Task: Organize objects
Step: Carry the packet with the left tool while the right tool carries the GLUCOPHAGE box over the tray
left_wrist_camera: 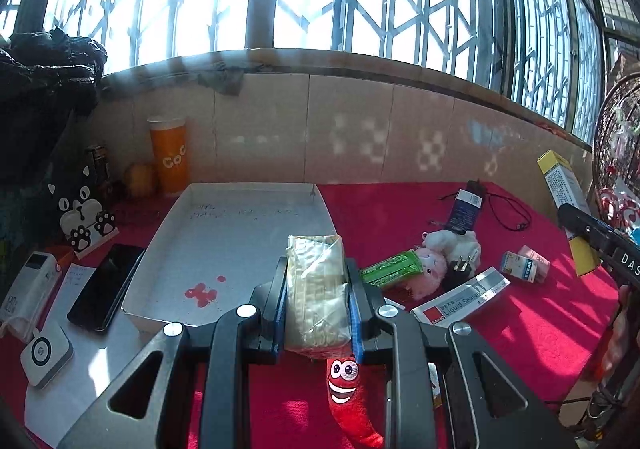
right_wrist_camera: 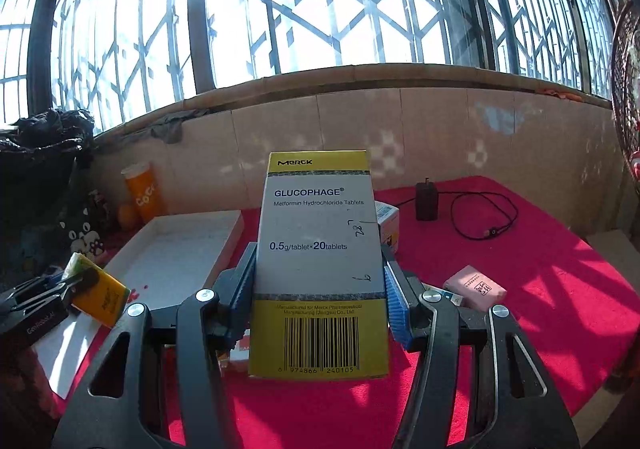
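Tablet box [right_wrist_camera: 320, 265], red cloth [right_wrist_camera: 540, 281], barred window [right_wrist_camera: 320, 1]

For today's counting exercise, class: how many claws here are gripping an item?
2. The left claw grips a plastic-wrapped pack beside the white tray; the right claw grips the Glucophage box.
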The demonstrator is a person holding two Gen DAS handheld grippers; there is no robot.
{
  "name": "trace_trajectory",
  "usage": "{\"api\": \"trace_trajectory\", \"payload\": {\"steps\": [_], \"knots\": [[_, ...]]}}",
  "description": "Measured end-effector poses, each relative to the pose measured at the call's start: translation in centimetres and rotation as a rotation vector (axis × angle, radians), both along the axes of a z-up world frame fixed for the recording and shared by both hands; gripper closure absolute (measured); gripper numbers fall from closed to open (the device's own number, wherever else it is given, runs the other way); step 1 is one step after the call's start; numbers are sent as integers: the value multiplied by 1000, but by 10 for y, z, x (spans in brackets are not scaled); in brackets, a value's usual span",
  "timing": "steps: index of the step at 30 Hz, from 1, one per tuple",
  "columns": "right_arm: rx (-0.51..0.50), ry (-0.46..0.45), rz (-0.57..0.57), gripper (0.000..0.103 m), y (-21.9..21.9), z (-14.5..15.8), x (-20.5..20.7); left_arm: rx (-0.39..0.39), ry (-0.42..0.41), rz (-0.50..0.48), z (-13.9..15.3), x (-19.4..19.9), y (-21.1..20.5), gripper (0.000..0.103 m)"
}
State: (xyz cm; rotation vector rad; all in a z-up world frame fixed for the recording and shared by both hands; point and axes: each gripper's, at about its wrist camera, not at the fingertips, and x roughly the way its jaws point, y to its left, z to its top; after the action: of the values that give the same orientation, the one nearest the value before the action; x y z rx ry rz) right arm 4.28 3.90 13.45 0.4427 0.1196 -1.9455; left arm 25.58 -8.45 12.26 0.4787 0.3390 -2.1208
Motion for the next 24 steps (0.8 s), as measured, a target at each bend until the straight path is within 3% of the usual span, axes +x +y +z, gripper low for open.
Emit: {"api": "trace_trajectory", "payload": {"steps": [13, 24], "knots": [[35, 30, 45, 47, -28, 6, 19, 24, 37, 71, -4, 34, -20, 79], [64, -7, 98, 47, -50, 11, 25, 34, 54, 144, -3, 64, -40, 79]]}}
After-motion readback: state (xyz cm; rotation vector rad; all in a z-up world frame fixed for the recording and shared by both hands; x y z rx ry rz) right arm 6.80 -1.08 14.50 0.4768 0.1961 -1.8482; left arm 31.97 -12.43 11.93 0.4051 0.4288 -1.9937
